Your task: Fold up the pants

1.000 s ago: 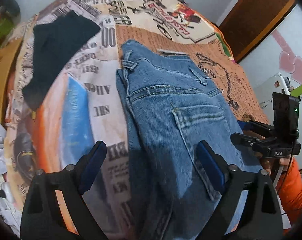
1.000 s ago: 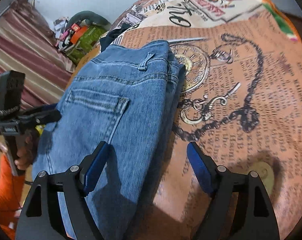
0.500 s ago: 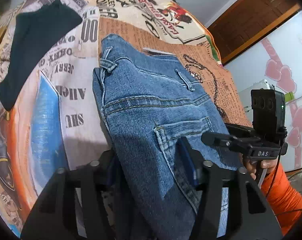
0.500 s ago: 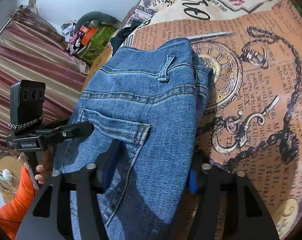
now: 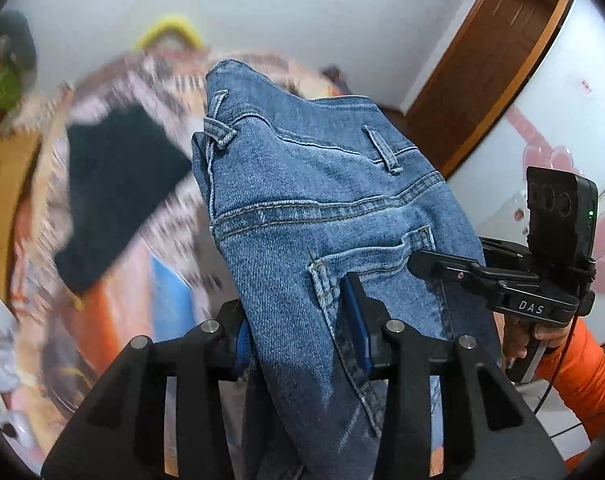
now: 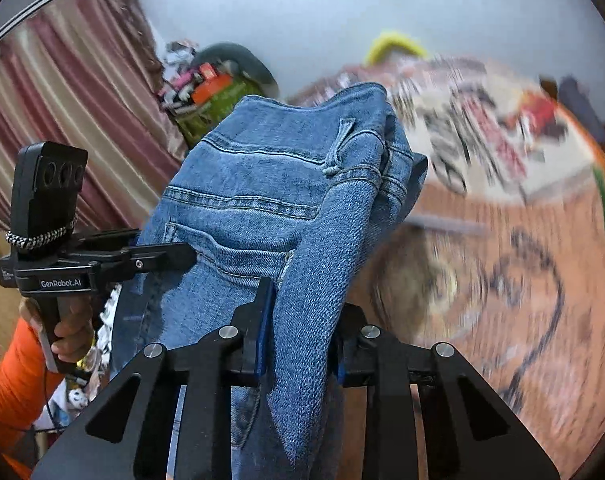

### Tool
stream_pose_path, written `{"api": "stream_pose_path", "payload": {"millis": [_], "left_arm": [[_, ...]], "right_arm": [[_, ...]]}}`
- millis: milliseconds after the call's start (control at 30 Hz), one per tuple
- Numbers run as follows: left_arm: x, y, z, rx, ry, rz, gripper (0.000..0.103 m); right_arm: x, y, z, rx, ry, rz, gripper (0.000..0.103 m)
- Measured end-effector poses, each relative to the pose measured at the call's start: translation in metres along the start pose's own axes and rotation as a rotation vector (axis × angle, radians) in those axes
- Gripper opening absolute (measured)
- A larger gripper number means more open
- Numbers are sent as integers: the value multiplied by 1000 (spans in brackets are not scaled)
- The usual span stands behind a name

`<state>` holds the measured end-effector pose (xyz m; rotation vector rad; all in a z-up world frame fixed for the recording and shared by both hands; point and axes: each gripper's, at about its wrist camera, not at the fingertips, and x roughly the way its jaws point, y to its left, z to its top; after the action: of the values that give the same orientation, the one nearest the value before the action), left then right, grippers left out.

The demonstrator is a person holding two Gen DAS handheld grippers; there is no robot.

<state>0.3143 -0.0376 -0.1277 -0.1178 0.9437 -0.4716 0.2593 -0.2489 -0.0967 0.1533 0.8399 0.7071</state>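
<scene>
1. Blue denim pants (image 5: 326,216), folded lengthwise with the back pocket and belt loops facing my cameras, are hanging up off the bed between my two tools.
2. I am seeing my left gripper (image 5: 302,344) with its blue pads (image 5: 358,320) pressing a thick bunch of denim just below the back pocket; its jaws are closing on that cloth.
3. I am seeing my right gripper (image 6: 298,340) pinching the folded side edge of the same pants, denim filling the gap between its pads (image 6: 262,328); its jaws are closing too.
4. In the left view, the right tool is showing at the far side of the fabric, a hand (image 5: 542,332) in an orange sleeve (image 5: 574,376) wrapping its handle.
5. In the right view, the left tool is sitting at the left edge of the denim, a hand (image 6: 70,328) with an orange sleeve (image 6: 14,376) gripping its handle.
6. The waistband is drooping forward over the top, above the printed newspaper-pattern bedspread (image 6: 502,240), which is appearing blurred beneath.
7. A flat black cloth (image 5: 118,192) is lying on the spread, left of the pants and apart from them.
8. Striped maroon curtains (image 6: 62,112) are hanging at the left of the right view, and a brown wooden door frame (image 5: 486,80) is standing at the right of the left view.
</scene>
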Motion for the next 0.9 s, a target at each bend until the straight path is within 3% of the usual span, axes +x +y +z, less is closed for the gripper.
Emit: {"api": "stream_pose_path", "payload": {"millis": [267,400,633,900], "left_arm": [[-57,34,56,42,-217,98,41],[-66,65,76,25,-269,142,40],[-47,136,102,-16,-282,228,41],[22,223,107,-85,-210,305,41]], "right_arm": [[18,50,82,-143,-131,-18,22],[46,66,112,-180,-152,-22,22],[117,77,148,-205,-114,-41,22],[215,71,161,-194,10,-110,22]]}}
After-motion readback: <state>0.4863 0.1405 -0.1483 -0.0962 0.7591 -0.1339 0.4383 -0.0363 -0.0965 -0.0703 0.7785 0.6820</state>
